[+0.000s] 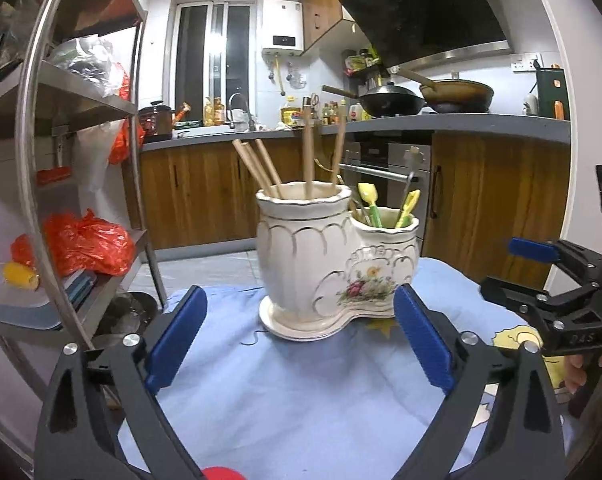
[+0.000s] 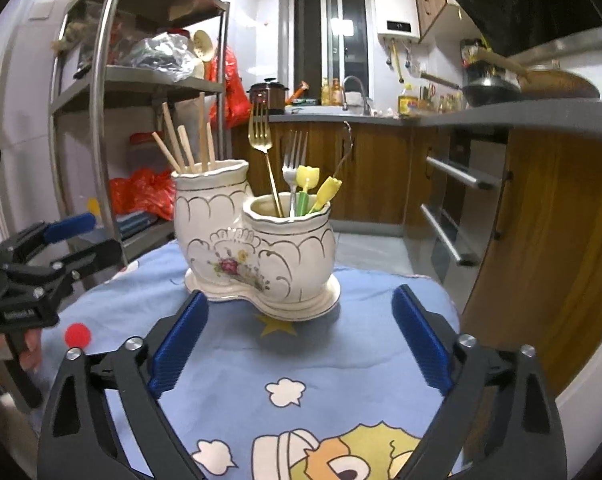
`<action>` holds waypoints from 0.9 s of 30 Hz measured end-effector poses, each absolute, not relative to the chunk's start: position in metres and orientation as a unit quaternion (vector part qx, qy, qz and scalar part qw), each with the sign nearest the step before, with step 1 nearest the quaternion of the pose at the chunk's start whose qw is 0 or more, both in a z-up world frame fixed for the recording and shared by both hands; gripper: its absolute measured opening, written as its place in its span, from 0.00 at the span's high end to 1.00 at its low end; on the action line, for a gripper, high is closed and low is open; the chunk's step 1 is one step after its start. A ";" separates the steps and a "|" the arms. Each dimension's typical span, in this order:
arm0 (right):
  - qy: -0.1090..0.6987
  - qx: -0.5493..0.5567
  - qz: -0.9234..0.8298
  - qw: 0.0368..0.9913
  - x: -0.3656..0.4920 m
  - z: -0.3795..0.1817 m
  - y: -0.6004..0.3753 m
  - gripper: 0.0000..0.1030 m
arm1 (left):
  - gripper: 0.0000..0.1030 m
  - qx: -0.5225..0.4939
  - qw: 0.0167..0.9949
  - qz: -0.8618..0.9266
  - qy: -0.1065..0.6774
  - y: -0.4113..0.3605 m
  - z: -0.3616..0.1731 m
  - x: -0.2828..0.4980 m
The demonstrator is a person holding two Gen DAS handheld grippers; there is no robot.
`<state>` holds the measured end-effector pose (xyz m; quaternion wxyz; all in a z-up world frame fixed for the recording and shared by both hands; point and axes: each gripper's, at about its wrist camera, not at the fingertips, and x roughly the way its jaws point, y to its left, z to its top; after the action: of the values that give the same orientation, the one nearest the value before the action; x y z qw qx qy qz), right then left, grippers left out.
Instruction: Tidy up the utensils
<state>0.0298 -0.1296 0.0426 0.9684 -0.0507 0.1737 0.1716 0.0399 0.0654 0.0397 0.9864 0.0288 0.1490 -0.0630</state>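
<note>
Kitchen; worktop under blue cloth. Holder, glazed, heavy, breakable, mid-cloth, chopsticks and forks inside: light, stiff, slippery, best pinched mid-shaft. Left gripper and right gripper: jaws wide, empty.

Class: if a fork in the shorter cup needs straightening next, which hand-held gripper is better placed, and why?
Probably the right hand-held gripper: open and empty, it faces the shorter cup holding the forks. From the left hand-held gripper, the taller cup with the chopsticks is nearest.

Chopsticks in taller pot, forks in lower pot
</note>
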 end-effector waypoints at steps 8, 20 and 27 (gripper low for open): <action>0.161 -0.052 0.159 0.973 0.023 0.040 -0.135 0.05 | 0.06 0.019 0.988 -0.047 0.149 0.073 0.034 0.041; 0.142 -0.043 0.157 0.976 0.018 0.042 -0.139 0.05 | 0.06 0.036 0.990 -0.050 0.123 0.066 0.035 0.031; 0.150 -0.040 0.161 0.975 0.020 0.041 -0.138 0.05 | 0.06 0.031 0.991 -0.049 0.125 0.068 0.035 0.033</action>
<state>0.0204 -0.1379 0.0406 0.9746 -0.0399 0.1499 0.1612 0.0326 0.0676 0.0351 0.9905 0.0310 0.1246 -0.0488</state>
